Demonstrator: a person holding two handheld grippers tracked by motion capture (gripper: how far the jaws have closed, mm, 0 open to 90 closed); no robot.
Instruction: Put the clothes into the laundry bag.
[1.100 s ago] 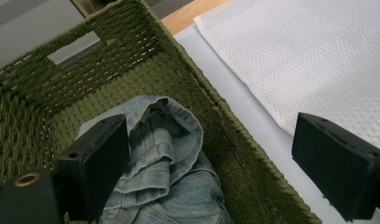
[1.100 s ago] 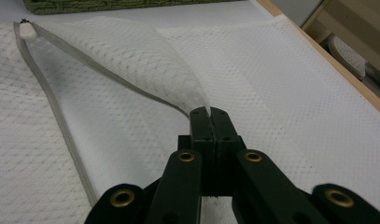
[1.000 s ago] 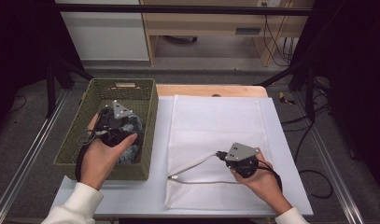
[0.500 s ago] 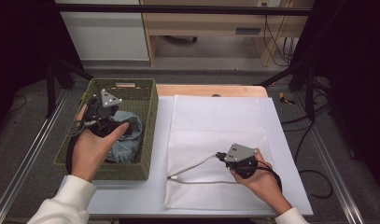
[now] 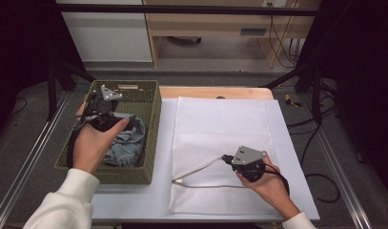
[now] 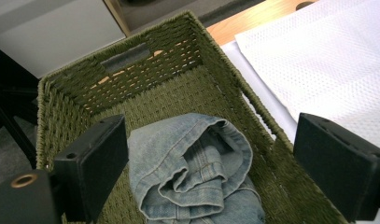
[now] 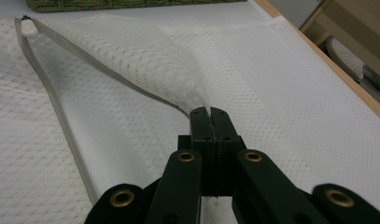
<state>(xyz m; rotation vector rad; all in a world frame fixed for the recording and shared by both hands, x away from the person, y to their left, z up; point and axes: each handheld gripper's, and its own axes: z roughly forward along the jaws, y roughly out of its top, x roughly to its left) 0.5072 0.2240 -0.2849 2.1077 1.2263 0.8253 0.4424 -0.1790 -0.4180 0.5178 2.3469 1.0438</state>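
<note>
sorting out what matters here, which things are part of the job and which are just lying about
In use:
- white mesh laundry bag, edge pinched by right gripper
- crumpled blue denim garment
- green woven basket
- left gripper, open

Lying about:
- wooden board
- floor cables

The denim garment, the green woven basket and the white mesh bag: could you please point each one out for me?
denim garment (image 6: pixel 197 172), left gripper view, on its folded waistband.
green woven basket (image 5: pixel 152 119), high view, on its right wall.
white mesh bag (image 5: pixel 220 124), high view, on its flat upper part.
</note>
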